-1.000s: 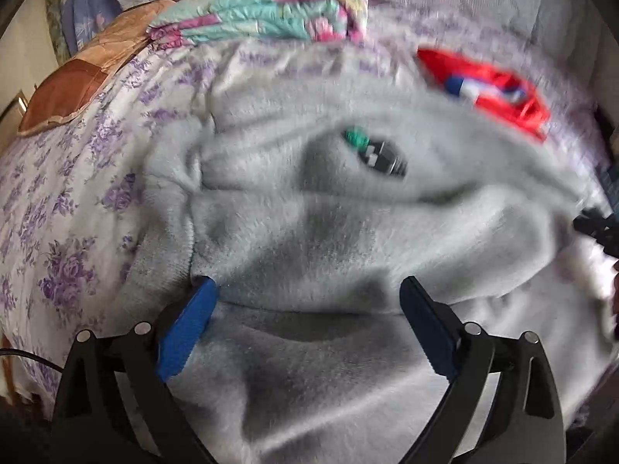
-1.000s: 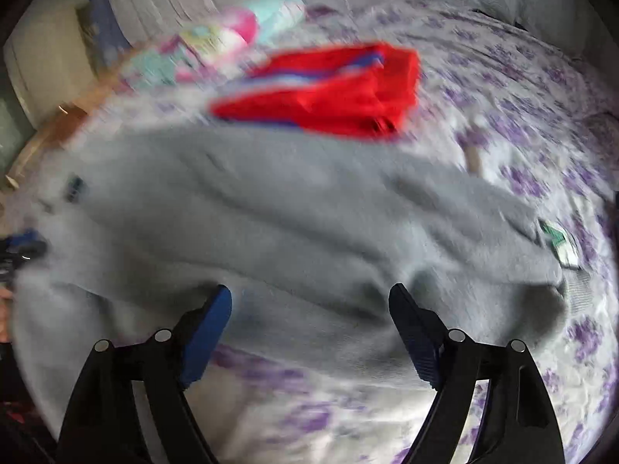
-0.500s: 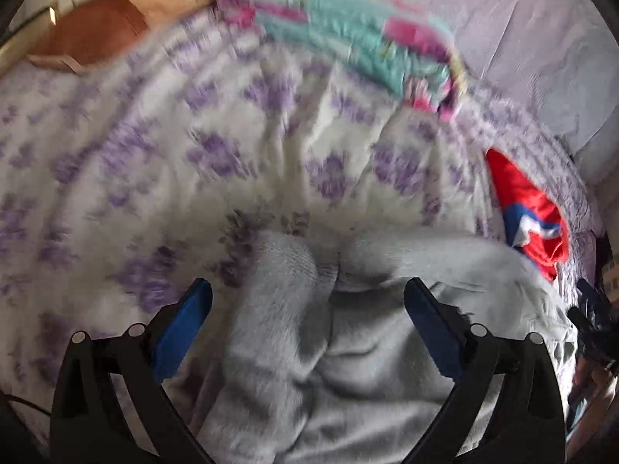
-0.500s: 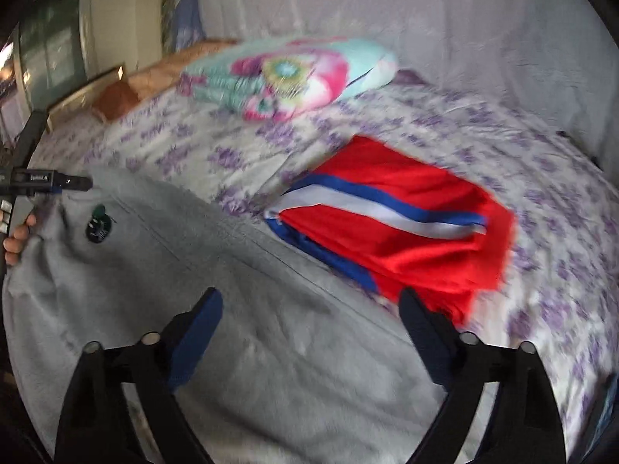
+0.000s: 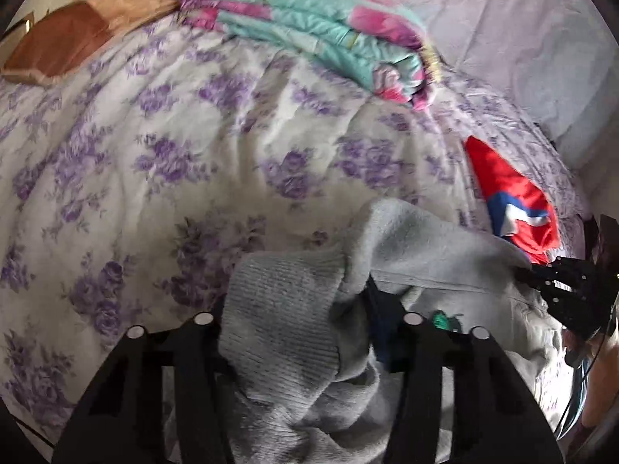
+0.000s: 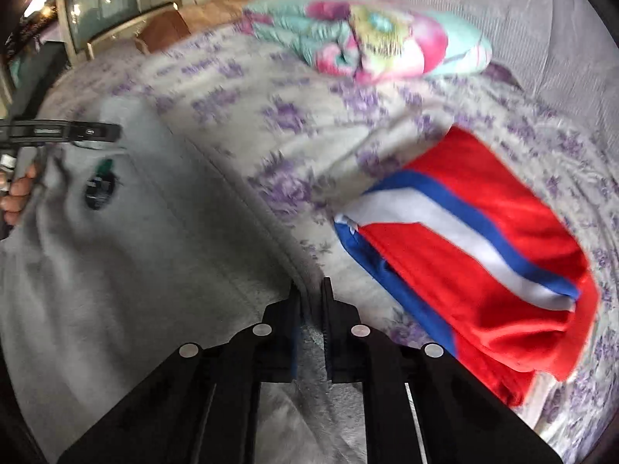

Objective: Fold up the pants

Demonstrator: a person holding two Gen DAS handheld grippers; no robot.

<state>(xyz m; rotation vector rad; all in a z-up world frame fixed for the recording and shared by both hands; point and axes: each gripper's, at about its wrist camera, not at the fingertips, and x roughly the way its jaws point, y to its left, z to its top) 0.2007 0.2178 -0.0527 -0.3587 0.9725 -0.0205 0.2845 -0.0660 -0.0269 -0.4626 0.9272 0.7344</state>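
The grey pants (image 6: 127,270) lie spread across the floral bedspread (image 5: 162,143), and both grippers have hold of them at opposite ends.

The right gripper (image 6: 309,294) has its jaws drawn almost together, with only a thin strip of grey fabric between them. They pinch the edge of the pants where a seam runs up and to the left toward a small dark and green logo (image 6: 100,189).

The left gripper (image 5: 309,332) has its jaws closed in on a thick bunch of ribbed cuff (image 5: 282,324). The cloth spills over and hides most of the left finger, so the exact gap is hard to read, but the fabric appears squeezed between the two sides. In the right wrist view this same gripper shows at the far left edge, edge-on, with a hand (image 6: 19,193) behind it.

A folded red garment with blue and white stripes (image 6: 476,239) lies on the bedspread just beside the pants. A folded teal and pink quilt (image 5: 321,34) sits farther back, near a brown cushion (image 5: 77,34).
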